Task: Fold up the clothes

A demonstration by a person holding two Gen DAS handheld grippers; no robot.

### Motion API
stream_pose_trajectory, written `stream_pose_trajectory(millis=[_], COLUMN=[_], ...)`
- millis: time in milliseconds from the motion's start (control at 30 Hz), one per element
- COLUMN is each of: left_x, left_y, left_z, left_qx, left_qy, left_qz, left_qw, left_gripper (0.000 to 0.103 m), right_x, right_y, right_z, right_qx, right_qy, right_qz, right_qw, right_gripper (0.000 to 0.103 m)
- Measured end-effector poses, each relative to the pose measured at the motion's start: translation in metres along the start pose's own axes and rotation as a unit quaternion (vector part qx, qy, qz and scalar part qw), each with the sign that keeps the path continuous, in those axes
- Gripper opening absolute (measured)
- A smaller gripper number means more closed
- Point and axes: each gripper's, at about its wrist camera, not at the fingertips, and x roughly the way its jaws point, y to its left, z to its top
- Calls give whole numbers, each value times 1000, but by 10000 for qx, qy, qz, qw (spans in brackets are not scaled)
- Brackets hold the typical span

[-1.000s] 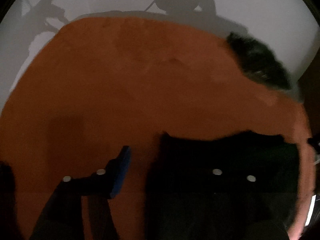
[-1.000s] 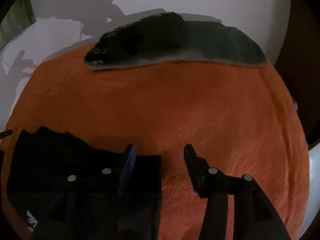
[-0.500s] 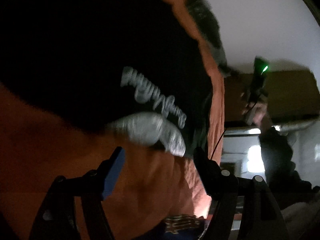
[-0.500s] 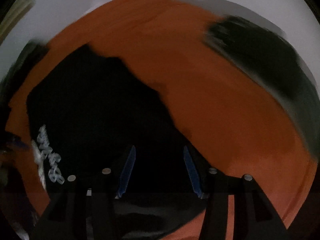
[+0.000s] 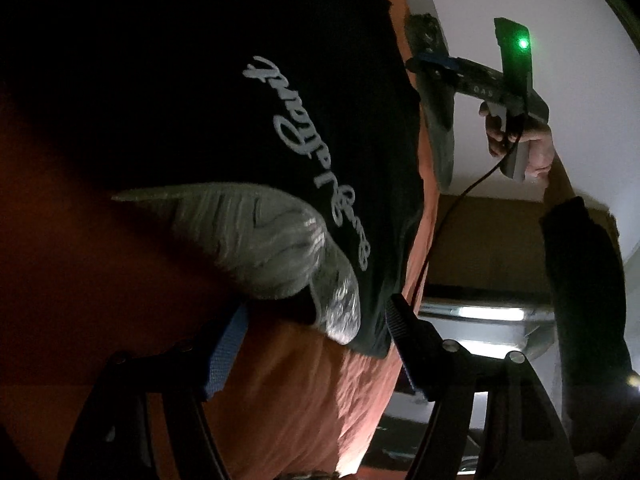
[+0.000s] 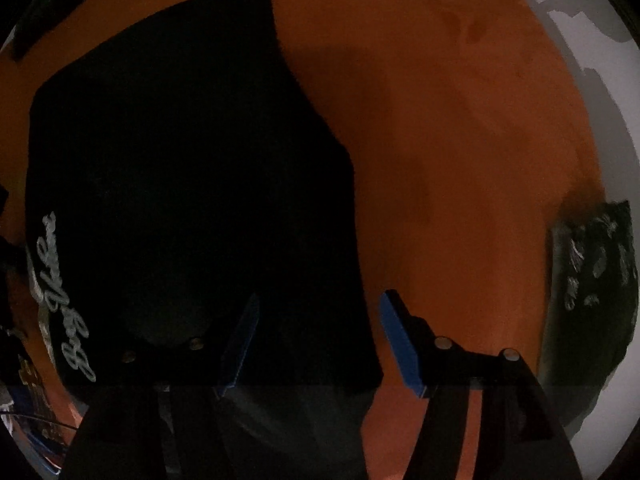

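A black garment (image 5: 200, 92) with white script lettering (image 5: 304, 136) lies flat on the orange blanket (image 5: 312, 400). Its grey ribbed band (image 5: 264, 244) is folded out at the near end. My left gripper (image 5: 316, 308) is open, low at that end, with the band and a garment corner just ahead of its fingers. My right gripper (image 6: 320, 340) points down over the same garment (image 6: 180, 160); its jaws are opening, and the garment's side edge lies between the blue pads (image 6: 400, 344) without being pinched. In the left wrist view a hand (image 5: 528, 148) holds that right gripper.
A second dark, patterned garment (image 6: 592, 288) lies at the blanket's edge, also seen as a dark grey strip (image 5: 440, 128). A pale wall (image 5: 560, 8) stands behind. The person's dark sleeve (image 5: 584, 280) and a lit shelf (image 5: 480, 312) are on the right.
The left gripper swung down from over the blanket to the garment's lettered end. The right gripper travelled across onto the garment, rolled, and its pads spread wider.
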Motion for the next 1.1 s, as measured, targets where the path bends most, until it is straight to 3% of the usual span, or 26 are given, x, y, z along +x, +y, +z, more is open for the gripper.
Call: stream_pose_trajectory(millis=[100,267,400,467,533,633,767,800,833,900,1000,1100], left_x=[0,0,7,4,1,5,16,16,15,13,13,9], left_y=[3,17,11,10,9,10,19,19,17,14,19,25], left_z=[1,-4,-9,-9,-8,-4,5,6,5,3,5,4], left_qx=[-85,-558,-501,-462,-412,-472,-836,-831,-772,-656,-744,-858], left_qy=[-87,-150,-208,-237,-263,-227,-96,-109,-131,-157,-111,-143], left_qz=[-91,-474,-533,-576,-608,-539,-377,-382,-375,-359,-350,-393], left_qw=[9999,9972,9971,9970,9970,9972,9957,9957,9962,9971,9966,9954], left_gripper=[61,23,17,13,11,11,26,26,26,26,26,25], right_x=[12,31,32,33,29,23,22,24,28,35,53,59], right_y=[-2,2,11,14,20,21,19,20,22,25,31,36], right_z=[14,27,28,28,27,25,28,30,33,38,43,48], right_qx=[-13,-157,-193,-230,-339,-382,-227,-242,-265,-312,-440,-549], right_qy=[140,343,256,276,243,175,279,333,415,580,995,1089], right_qz=[166,108,246,267,244,209,319,260,270,290,410,488], right_qw=[9998,9992,9992,9990,9988,9989,9988,9988,9984,9974,9932,9913], right_gripper=[62,62,57,42,21,4,8,21,41,56,58,58])
